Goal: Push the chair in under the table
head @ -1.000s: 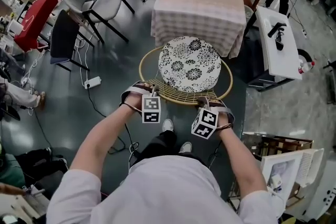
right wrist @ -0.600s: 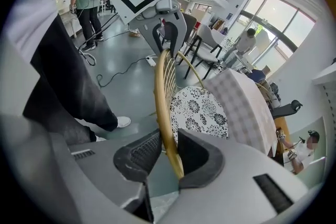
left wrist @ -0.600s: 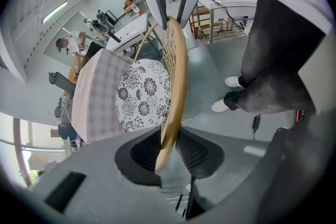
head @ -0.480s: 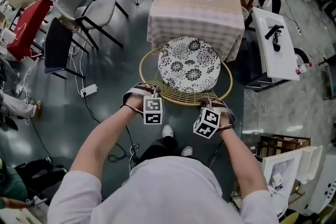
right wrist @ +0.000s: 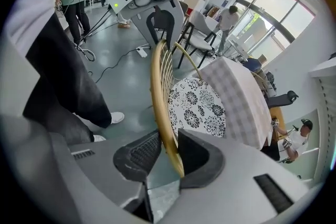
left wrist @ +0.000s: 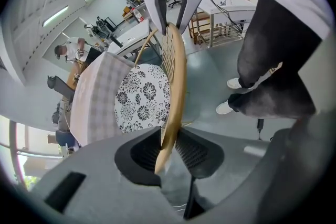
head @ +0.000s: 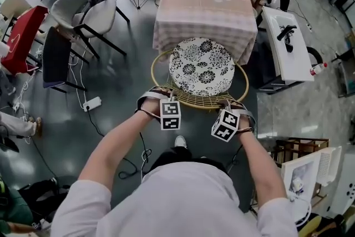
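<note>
- Floor (head: pixel 125 77): glossy, dark grey.
- Table (head: pixel 199 3): stands on the floor, draped in checked cloth.
- Chair (head: pixel 191 100): round, wicker, on the floor just beside the table.
- Power strip (head: pixel 91 103) and grey chairs (head: pixel 94 11): on the floor, left.

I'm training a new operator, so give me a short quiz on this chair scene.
1. True or false: the round black-and-white floral cushion lies on the rattan chair.
2. What stands between the left gripper's jaws? A) the rattan back rim B) a cable C) nothing
3. What covers the table beyond the chair?
Key: 1 true; 2 A; 3 a pale checked cloth.
</note>
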Tool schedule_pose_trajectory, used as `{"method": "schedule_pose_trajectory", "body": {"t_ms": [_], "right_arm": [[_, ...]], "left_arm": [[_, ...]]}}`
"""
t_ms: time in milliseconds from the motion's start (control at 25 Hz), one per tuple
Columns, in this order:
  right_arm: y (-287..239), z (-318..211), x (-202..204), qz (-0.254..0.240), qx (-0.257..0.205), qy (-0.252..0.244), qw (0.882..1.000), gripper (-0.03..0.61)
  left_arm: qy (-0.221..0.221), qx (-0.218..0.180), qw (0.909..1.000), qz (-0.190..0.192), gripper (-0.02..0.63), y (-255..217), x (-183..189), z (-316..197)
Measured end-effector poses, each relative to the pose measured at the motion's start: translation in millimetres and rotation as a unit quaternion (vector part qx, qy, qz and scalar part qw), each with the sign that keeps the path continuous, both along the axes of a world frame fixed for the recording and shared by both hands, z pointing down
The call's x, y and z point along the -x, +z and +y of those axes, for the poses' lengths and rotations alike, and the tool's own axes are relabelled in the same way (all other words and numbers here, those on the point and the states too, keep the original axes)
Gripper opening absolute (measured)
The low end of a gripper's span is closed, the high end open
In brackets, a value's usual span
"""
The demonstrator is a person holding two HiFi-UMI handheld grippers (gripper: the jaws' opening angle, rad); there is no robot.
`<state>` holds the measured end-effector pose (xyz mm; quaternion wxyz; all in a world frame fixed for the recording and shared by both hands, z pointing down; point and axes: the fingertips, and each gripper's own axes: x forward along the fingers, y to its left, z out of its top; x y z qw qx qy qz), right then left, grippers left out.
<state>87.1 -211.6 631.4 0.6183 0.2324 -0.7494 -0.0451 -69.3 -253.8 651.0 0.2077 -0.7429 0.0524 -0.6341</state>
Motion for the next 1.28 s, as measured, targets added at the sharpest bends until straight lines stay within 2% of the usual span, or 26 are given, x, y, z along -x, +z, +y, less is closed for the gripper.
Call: {"method": "schedule_pose_trajectory", "body": {"t_ms": [400, 680, 1280], "right_arm": [[-1.2, -13.6, -0.1, 0.013, 0.004, 0.015, 1.000, 0.084], [-0.4, -40.7, -6.9, 0.015, -0.009, 0.025, 1.000, 0.084], [0.1, -96.3, -19.5, 0.006, -0.015, 0.003, 1.000, 0.084]], "left_arm": [[0.009, 0.010, 0.9999, 0.009, 0.089, -1.3, -1.7, -13.2], [-0.003, 0.001, 1.0000, 0.006, 0.089, -0.4, -7.9, -38.8], [-0.032, -0.005, 0.9995, -0.002, 0.091, -1.2, -20.6, -96.8]]}}
